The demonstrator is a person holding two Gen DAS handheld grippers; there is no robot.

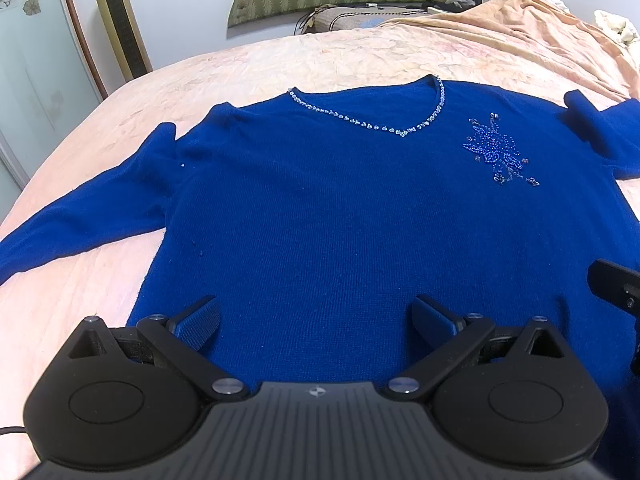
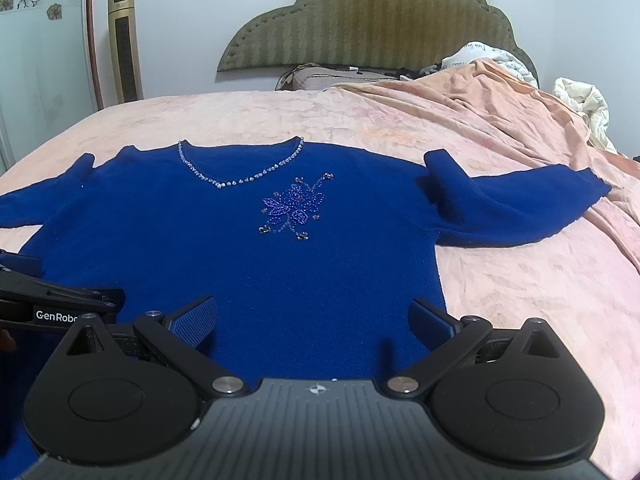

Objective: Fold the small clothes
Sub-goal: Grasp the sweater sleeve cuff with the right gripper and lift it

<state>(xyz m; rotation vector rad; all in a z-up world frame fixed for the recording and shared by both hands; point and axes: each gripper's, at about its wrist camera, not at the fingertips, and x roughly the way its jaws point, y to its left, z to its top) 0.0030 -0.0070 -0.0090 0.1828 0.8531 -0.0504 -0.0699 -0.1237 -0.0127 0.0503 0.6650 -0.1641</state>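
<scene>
A royal-blue knit sweater (image 1: 320, 208) (image 2: 224, 248) lies flat and face up on the bed, its beaded V-neck pointing away from me. A beaded flower (image 1: 496, 152) (image 2: 294, 210) decorates its chest. Both sleeves spread outward, the right one (image 2: 520, 208) draped toward the blanket. My left gripper (image 1: 316, 322) hovers open over the lower left part of the hem, nothing between its fingers. My right gripper (image 2: 314, 320) hovers open over the lower right part of the hem, its right finger near the sweater's side edge. Each gripper shows at the other view's edge.
The bed is covered by a pink sheet (image 2: 520, 300). A rumpled peach blanket (image 2: 500, 100) and white bedding (image 2: 584, 108) pile at the far right. A padded headboard (image 2: 372, 20) stands behind; a gold tower fan (image 2: 125, 44) stands at the far left by the wall.
</scene>
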